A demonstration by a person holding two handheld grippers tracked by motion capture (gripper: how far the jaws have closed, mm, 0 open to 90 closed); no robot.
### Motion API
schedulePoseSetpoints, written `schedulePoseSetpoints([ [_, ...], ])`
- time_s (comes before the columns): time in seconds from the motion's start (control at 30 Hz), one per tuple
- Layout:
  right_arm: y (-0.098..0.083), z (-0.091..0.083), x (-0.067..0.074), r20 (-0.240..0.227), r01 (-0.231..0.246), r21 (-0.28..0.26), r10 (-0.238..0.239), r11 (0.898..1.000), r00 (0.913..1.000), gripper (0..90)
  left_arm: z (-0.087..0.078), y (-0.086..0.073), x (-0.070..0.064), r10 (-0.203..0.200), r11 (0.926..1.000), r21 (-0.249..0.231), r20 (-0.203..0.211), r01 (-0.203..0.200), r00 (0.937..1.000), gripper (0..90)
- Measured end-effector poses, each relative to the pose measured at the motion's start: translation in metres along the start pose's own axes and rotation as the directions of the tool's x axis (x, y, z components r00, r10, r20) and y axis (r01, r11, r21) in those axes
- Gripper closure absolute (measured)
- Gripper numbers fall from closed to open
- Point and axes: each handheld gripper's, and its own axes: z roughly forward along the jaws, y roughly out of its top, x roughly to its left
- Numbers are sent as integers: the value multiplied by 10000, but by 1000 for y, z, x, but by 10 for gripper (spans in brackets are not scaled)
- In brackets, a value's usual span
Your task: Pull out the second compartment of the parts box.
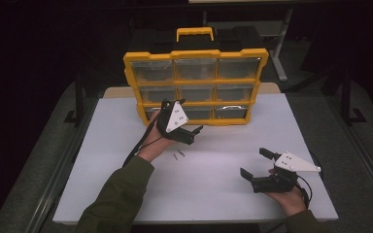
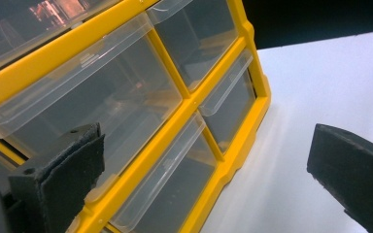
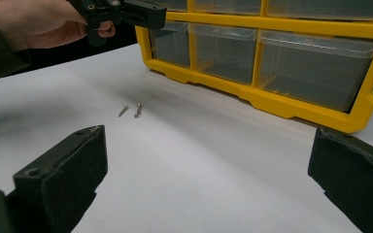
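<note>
1. Drawer cabinet (image 1: 195, 86), yellow-framed with clear drawers in three rows of three and a yellow handle on top, stands upright at the far middle of the white counter (image 1: 223, 189); it is the landmark for everything below.
2. Counter: its bare white top stretches from the cabinet's foot toward the person, whose forearms come in from the near edge.
3. Left tongs (image 1: 183, 124) hang right in front of the cabinet's bottom row, at its left end, held by the left hand (image 1: 151, 144). The jaws stand wide apart with nothing between them. In the left gripper view one jaw overlaps the clear drawer fronts (image 2: 107, 107) and the other sits over bare counter; whether a jaw touches the cabinet cannot be told.
4. Right tongs (image 1: 256, 165) sit well clear of the cabinet, toward the near right of the counter, just above the surface in the right hand (image 1: 287, 196). Their jaws are also spread wide and empty.
5. Two small screws (image 3: 131, 110) lie side by side on the counter, a little in front of the cabinet's lower left corner, just below the left tongs in the high view.
</note>
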Motion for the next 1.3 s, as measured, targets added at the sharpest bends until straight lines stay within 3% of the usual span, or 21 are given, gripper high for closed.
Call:
schedulePoseSetpoints([
  [0.23, -1, 0, -1, 23, -65, 12, 64, 10000, 10000, 2, 3, 4, -3, 943, 9948, 419, -233, -933, 9953, 0],
  [0.47, -1, -1, 0, 17, -79, 12, 79, 10000, 10000, 1, 5, 8, -5, 1547, 9858, 709, -354, -1519, 9873, 0],
  [0.6, -2, -1, 0, 5, -81, 20, 81, 10000, 10000, 2, 7, 12, -6, 2037, 9760, 888, -475, -1990, 9779, 0],
  [0.83, -2, -1, -1, 7, -67, 30, 67, 10000, 10000, 1, 10, 15, -7, 2560, 9621, 1131, -595, -2483, 9648, 0],
  [1.1, -2, -2, -1, 49, -114, 23, 114, 9999, 9999, 1, 14, 18, -11, 3851, 9128, 1809, -832, -3660, 9191, 0],
  [1.17, -2, -2, -1, 55, -131, 21, 131, 9999, 9999, 1, 14, 18, -13, 4009, 9055, 1890, -881, -3799, 9119, 2],
  [1.2, -3, -2, -2, 55, -126, 25, 126, 9999, 9999, 1, 15, 19, -13, 4255, 8939, 1968, -898, -4027, 9005, 12],
  [1.23, -3, -2, -2, 55, -126, 25, 126, 9999, 9999, 1, 15, 17, -15, 4217, 8954, 1999, -940, -3979, 9018, 12],
  [1.3, -3, -1, -2, 47, -119, 32, 119, 9999, 9999, 1, 17, 17, -16, 4397, 8864, 2068, -962, -4142, 8930, 12],
])
